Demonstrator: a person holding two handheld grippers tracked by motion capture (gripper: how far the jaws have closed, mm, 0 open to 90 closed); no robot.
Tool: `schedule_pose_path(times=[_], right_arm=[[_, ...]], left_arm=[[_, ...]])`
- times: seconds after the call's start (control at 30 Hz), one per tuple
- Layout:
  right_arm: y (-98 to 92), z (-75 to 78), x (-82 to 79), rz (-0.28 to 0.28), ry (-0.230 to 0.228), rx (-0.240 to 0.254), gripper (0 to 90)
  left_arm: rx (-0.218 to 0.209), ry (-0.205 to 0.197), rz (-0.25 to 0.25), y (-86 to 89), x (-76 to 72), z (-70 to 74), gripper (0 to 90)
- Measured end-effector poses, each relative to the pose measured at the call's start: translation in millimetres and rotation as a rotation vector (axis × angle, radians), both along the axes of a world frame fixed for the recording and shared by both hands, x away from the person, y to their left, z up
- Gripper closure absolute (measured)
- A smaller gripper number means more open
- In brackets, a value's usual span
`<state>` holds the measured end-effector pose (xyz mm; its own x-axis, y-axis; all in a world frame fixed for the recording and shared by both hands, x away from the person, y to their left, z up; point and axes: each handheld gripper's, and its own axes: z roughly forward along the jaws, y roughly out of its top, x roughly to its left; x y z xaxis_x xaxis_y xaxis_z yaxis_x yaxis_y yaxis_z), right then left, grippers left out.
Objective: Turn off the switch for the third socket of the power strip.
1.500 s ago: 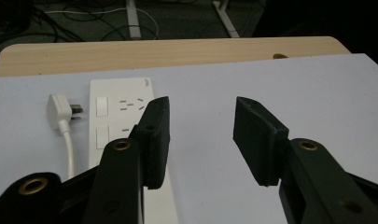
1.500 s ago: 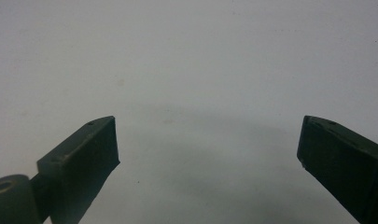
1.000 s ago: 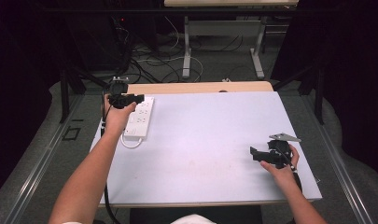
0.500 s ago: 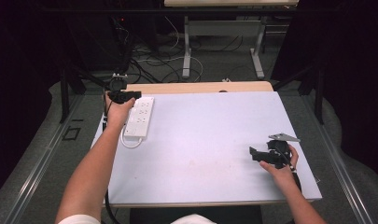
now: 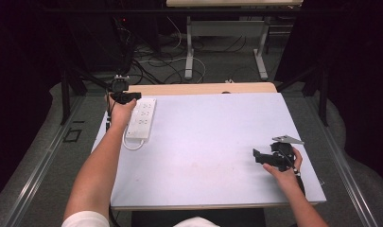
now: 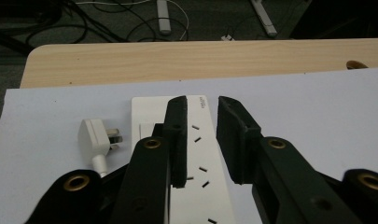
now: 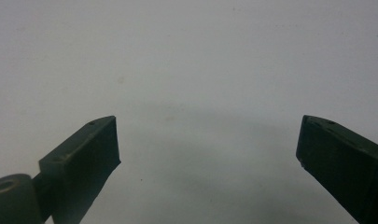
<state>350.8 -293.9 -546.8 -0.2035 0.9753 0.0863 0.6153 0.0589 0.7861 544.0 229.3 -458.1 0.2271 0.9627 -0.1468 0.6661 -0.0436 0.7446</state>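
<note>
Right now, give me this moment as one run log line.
left gripper: over power strip, jaws just closing, nothing gripped | right gripper: open, above table | plug: lying beside strip

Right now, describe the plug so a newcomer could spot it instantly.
Start at the white sheet covering the table, and go to its far-left corner, where the power strip lies. The plug rests loose on the sheet just beside the strip: a small white block with metal pins and a trailing cable, unlike the long, slotted strip.
</note>
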Motion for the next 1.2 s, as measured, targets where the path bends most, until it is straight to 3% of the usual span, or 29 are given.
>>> schedule_pose_path(times=[0.47,1.0,1.2], right_arm=[[0.2,-0.9,-1.2,-0.019,0.000,-0.024,5.6],[0.4,-2.4,-1.8,-0.023,0.013,-0.013,5.7],[2.4,-2.2,-1.2,0.001,0.008,-0.012,5.7]], left_arm=[[0.003,0.001,0.020,12.7,16.6,-18.0,88.7],[0.031,0.032,0.018,18.1,28.1,-36.4,90.0],[0.038,0.039,0.017,19.2,31.8,-42.1,90.0]])
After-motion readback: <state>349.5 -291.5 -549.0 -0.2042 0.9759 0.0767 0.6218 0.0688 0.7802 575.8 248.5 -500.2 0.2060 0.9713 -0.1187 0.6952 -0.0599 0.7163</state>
